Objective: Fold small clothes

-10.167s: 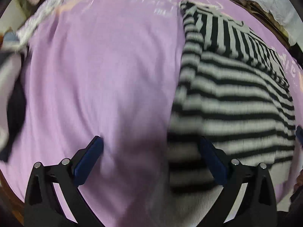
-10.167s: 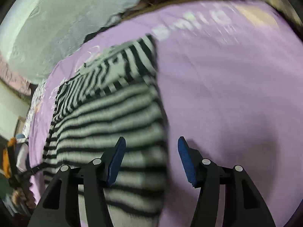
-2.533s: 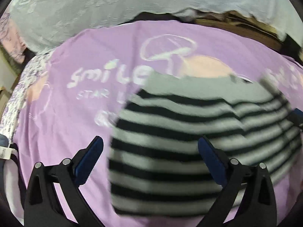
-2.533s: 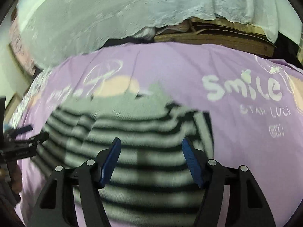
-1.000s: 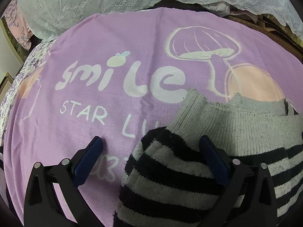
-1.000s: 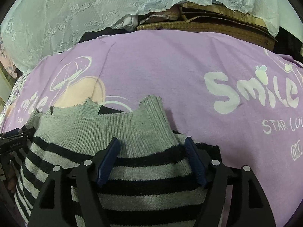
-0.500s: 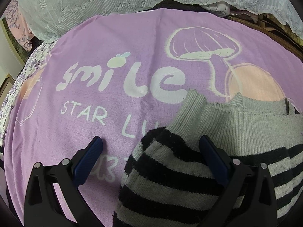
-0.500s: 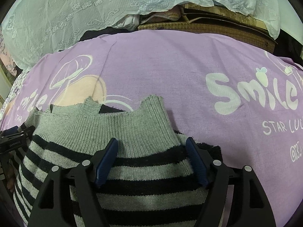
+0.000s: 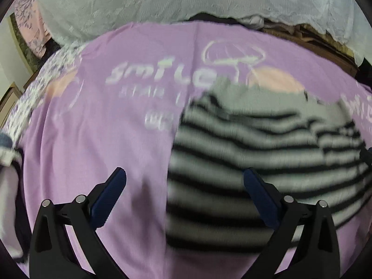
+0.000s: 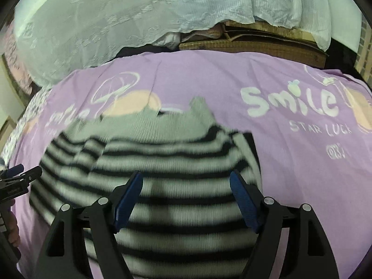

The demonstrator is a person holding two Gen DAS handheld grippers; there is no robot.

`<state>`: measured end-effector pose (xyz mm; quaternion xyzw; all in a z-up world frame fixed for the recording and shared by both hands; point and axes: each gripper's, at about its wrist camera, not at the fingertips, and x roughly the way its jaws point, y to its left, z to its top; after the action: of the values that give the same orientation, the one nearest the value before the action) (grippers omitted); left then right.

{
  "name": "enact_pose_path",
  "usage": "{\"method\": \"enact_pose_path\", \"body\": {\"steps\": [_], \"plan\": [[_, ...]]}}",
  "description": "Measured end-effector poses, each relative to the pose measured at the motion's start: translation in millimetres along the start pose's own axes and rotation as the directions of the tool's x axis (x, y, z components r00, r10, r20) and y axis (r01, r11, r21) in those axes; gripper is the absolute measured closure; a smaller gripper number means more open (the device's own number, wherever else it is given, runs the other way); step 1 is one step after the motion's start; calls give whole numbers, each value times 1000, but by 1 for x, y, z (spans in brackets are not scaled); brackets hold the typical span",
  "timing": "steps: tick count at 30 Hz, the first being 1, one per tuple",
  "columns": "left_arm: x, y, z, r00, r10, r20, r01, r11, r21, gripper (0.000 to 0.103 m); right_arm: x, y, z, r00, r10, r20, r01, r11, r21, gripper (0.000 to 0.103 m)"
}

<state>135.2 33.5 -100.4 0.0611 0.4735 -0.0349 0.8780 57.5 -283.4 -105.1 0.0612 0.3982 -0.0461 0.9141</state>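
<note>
Purple blanket (image 10: 290,74): soft printed fleece, flat, low friction against knit. Risk: any regrab drags the whole bundle rather than one layer. Striped sweater (image 10: 167,162): chunky rib knit, grey hem band on the far side, black/grey stripes near, folded into a thick springy block mid-blanket, left of the "Smile" print. Risk: top layer creeps open, and the left sleeve flap already sits skewed. Right gripper (image 10: 186,200): jaws spread wide over the sweater, nothing pinched. Left gripper (image 9: 184,194): also released, straddling the sweater's left edge. Blue pads (image 10: 129,200) ridged; could snag loops.
</note>
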Motion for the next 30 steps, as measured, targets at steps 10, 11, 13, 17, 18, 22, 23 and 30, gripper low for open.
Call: {"method": "enact_pose_path", "body": {"steps": [10,11,13,17,18,22,23,30], "plan": [[20,2,-42,998,-31,56,33,999,-34,4,15,-6,-37,1000,14,26,-13,1000,-28,15],[20,2,-43,997,-33,70,35,999,-34,4,15,-5,-38,999,11,34,-9,999,-37,14],[20,2,-43,997,-26,76,29,999,-31,4,13,-3,-39,999,6,41,-5,999,-40,14],[20,0,-42,998,-14,64,16,999,-31,4,13,-3,-39,999,10,43,-9,999,-38,14],[18,-1,-41,999,-2,51,3,1000,-29,4,12,-2,-40,999,8,42,-7,999,-38,13],[3,-5,-23,1000,-5,-26,4,999,-50,4,4,12,-30,996,-85,4,85,994,-64,14],[-11,-9,-18,999,-41,7,41,998,-50,4,-3,19,-26,998,-65,10,65,997,-49,14],[-23,-65,-30,998,-46,54,37,987,155,4,-10,71,-39,1000,17,17,-14,988,-155,14]]}}
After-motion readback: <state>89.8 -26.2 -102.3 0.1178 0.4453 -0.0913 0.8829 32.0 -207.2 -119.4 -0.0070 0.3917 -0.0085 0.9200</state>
